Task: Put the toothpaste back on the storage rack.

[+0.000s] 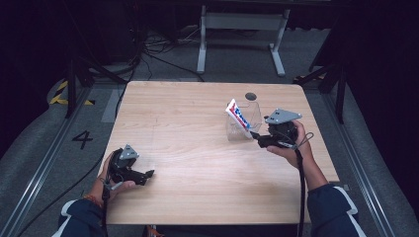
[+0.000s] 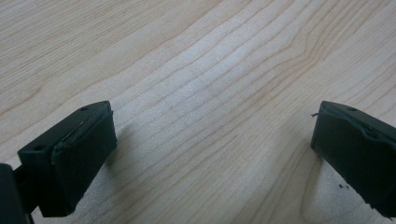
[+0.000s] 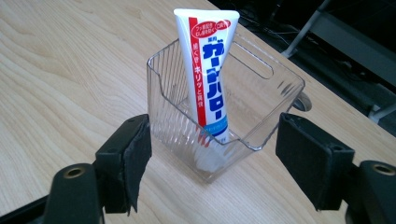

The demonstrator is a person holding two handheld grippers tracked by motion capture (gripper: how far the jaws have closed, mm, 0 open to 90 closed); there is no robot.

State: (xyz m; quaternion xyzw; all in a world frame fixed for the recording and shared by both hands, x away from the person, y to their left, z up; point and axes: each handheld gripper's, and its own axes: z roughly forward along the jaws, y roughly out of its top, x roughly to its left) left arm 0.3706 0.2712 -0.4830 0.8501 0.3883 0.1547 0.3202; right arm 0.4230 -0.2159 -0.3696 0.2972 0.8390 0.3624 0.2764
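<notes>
- Right gripper view: my right claw [image 3: 212,172] gapes open, empty, the clear cup [image 3: 261,100] dead ahead on the surface [image 3: 70,70].
- A toothpaste tube [image 3: 205,70] stands upright inside, leaning back.
- My left claw [image 2: 210,158], open too, sits well apart.

White/red/blue tube [image 3: 205,74]; clear ribbed cup [image 3: 261,98]

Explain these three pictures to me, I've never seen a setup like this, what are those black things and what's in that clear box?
A person sits at a wooden table holding a hand-operated gripper in each hand. One picture looks down from above; the other two come from cameras riding on each gripper. The left gripper is open over bare wood, holding nothing. The right gripper is open, its jaws on either side of a clear plastic container without gripping it. A toothpaste tube stands inside, cap down, leaning against the wall.
</notes>
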